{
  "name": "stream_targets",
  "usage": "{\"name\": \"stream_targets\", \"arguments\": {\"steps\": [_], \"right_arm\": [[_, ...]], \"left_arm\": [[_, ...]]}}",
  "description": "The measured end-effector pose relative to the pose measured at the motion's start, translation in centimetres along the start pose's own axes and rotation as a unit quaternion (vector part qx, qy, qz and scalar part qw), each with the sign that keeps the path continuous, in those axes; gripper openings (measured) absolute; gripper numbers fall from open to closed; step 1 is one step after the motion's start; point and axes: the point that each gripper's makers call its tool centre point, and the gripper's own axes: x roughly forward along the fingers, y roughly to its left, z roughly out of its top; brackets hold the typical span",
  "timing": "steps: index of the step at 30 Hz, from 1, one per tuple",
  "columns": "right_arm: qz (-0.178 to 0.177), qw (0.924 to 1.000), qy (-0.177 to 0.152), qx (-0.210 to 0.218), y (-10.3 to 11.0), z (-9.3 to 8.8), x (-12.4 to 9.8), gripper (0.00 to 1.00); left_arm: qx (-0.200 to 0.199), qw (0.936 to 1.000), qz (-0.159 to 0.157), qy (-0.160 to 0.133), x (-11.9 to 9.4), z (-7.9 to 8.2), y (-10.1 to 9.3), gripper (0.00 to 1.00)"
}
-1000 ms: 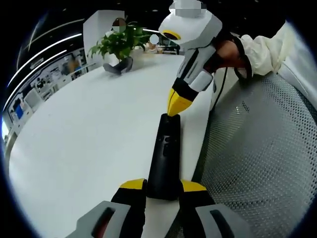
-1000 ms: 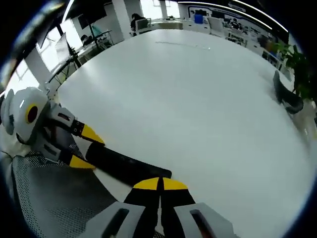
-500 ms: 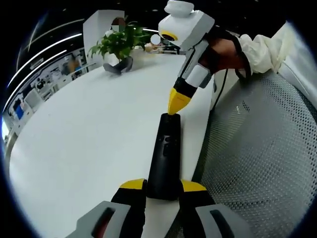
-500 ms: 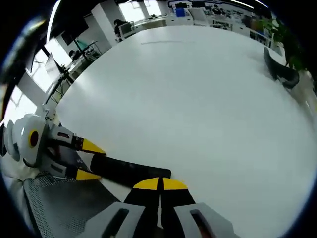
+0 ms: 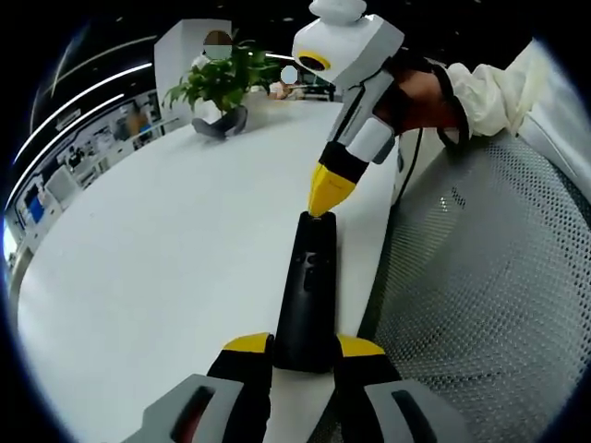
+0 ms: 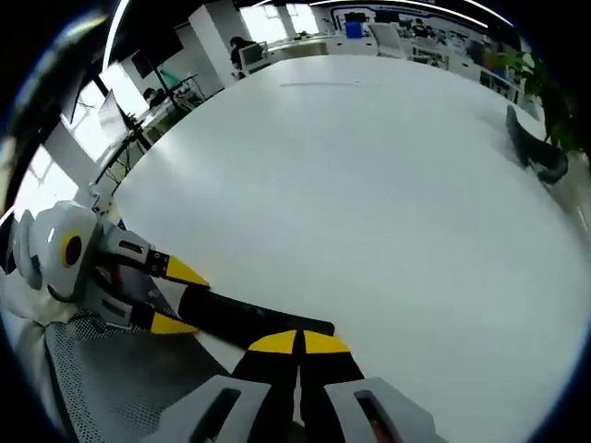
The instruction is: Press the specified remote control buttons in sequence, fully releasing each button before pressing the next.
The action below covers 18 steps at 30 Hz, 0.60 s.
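left gripper [image 5: 303, 353] jaws clamp slim matte-black remote [image 5: 309, 291] at smooth white surface [image 5: 166, 249] edge | right gripper [image 5: 321, 197] jaws closed, yellow tips at remote's far end

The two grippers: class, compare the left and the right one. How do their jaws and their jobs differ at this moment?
The left gripper has its jaws apart, clamped on the sides of the black remote; the right gripper has its jaws shut together. The left one grips the remote's near end; the right one points its tip at the far end. Both have yellow tips.
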Motion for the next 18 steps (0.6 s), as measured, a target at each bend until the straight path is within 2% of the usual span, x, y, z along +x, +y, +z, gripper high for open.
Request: {"name": "stream_targets", "arguments": {"steps": [7,18], "right_arm": [[0.001,0.9999,0.012,-0.006,0.09,-0.38,0.29,0.0],[0.001,0.9999,0.01,0.007,-0.03,-0.34,0.3,0.0]], "left_arm": [[0.001,1.0,-0.001,-0.002,0.04,0.07,-0.06,0.25],[0.004,1.0,-0.002,-0.002,0.04,0.1,-0.08,0.25]]}}
